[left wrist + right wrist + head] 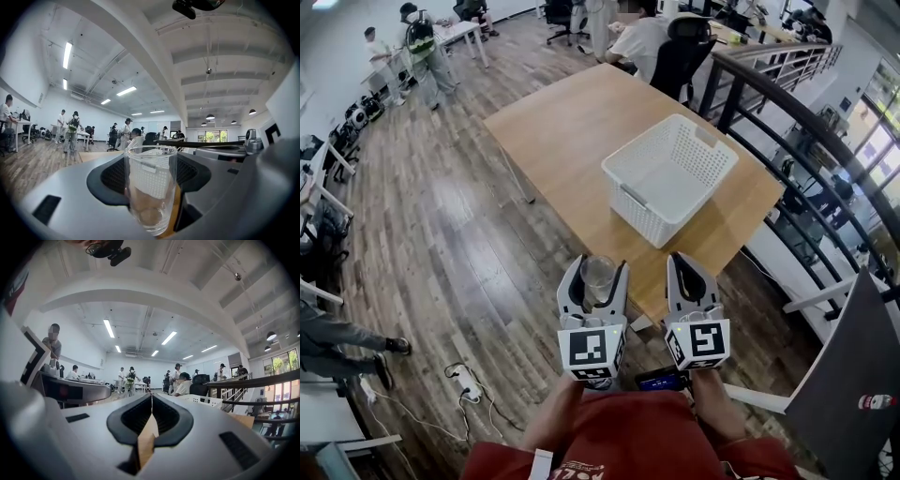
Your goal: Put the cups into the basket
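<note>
The left hand-held gripper (598, 265) is clamped on a clear glass cup (151, 187), upright between its jaws. The right hand-held gripper (151, 401) beside it has its jaws pressed together on nothing. The white basket (639, 202) sits ahead of both on the table (572, 122), well apart. The smooth glass could slide in the pads if tilted. Carried too low, its base could catch the basket's near rim.
</note>
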